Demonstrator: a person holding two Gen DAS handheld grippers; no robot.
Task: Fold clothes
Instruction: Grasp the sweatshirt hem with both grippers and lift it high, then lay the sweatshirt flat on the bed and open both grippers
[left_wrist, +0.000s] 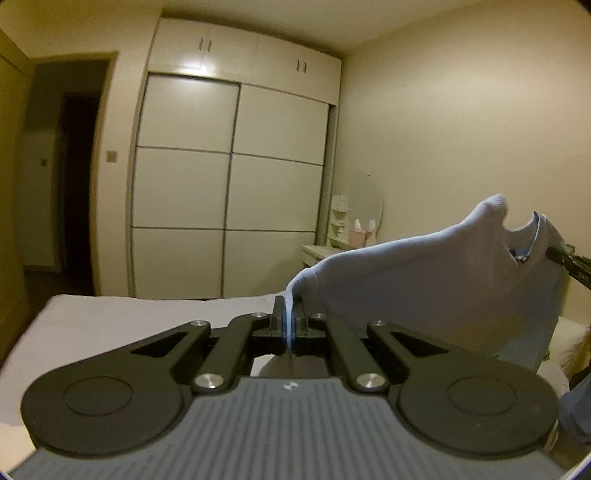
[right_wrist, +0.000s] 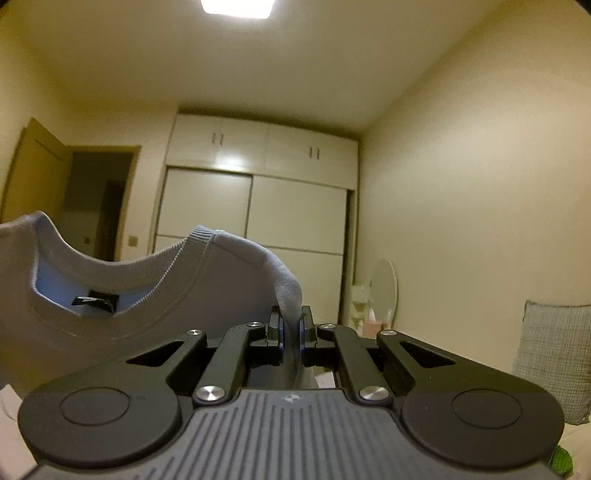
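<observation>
Left gripper (left_wrist: 289, 317) and right gripper (right_wrist: 290, 325) each pinch a shoulder of the light blue sweater (left_wrist: 443, 280), stretched between them above the bed (left_wrist: 110, 321).

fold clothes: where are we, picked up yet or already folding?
Done: the sweater is picked up, with the left gripper and the right gripper each shut on a bit of it. In hand: it hangs stretched between them above the bed, collar up. Left: every fold; no crease shows yet.
</observation>
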